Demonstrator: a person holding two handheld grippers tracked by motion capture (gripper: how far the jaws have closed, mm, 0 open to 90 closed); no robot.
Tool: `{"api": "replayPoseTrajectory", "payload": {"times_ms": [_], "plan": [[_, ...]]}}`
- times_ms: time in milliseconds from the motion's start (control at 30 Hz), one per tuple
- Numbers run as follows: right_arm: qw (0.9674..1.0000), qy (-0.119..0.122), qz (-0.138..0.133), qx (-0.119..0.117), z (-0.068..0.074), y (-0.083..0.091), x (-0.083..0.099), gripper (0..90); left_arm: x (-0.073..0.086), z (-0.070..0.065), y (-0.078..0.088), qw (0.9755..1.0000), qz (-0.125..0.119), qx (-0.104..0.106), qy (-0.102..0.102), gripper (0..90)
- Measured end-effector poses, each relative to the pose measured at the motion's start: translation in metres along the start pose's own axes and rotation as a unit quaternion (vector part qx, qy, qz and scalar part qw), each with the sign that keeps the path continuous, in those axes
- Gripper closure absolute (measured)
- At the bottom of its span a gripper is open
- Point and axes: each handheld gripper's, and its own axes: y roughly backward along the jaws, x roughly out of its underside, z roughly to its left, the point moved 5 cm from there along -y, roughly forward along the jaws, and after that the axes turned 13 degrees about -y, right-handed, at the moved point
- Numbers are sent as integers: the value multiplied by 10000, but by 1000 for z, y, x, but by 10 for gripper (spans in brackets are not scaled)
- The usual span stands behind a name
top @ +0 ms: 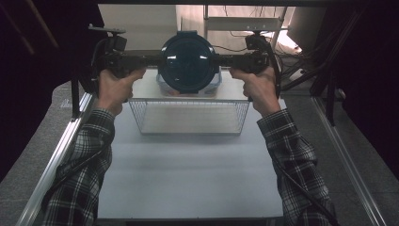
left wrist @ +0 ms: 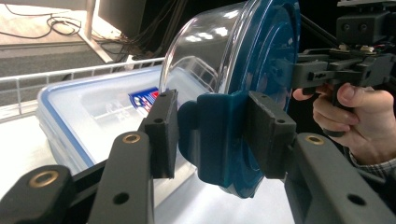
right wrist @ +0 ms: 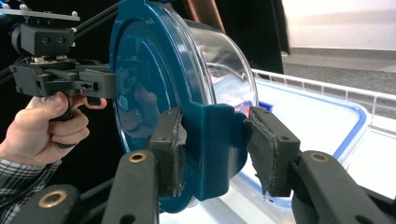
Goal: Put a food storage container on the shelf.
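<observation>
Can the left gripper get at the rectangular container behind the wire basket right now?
Probably not yet: the left gripper is shut on a latch of the round container, shared with the right gripper. The rectangular container lies below; its top looks unobstructed.

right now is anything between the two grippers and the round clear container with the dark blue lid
Nothing visible. The left gripper and right gripper each clamp a side clip of the round clear container with the dark blue lid, held tilted above the rectangular blue-rimmed plastic box and beyond the white wire basket.
</observation>
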Motion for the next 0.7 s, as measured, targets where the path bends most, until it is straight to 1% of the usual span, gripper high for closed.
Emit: {"api": "replayPoseTrajectory", "payload": {"times_ms": [100,133,233,333,367,433,600,667,700], "plan": [[10000,-28,1,46,-4,-4,-6,568,-1,7,-5,10000,-7,18,62,566],[10000,-38,11,71,-6,-5,-8,567,-1,9,-7,9999,-10,28,125,566],[9999,-71,-3,127,-10,-9,-12,566,-1,15,-11,9998,-43,37,216,565],[9998,-106,7,143,-14,-11,-15,565,1,20,-16,9996,-51,58,276,564],[9998,-139,21,153,-16,-13,-15,565,1,21,-16,9994,-101,81,328,564],[9998,-170,-11,121,-18,-13,-17,565,0,23,-17,9995,-92,68,287,564],[9997,-158,-28,177,-19,-17,-21,555,-2,26,-19,9999,-12,-9,123,553],[9997,-190,-16,146,-20,-19,-22,551,-2,27,-18,10000,-29,-23,47,547],[9997,-181,-12,135,-21,-20,-22,549,-1,27,-18,10000,-53,-18,46,545]]}}
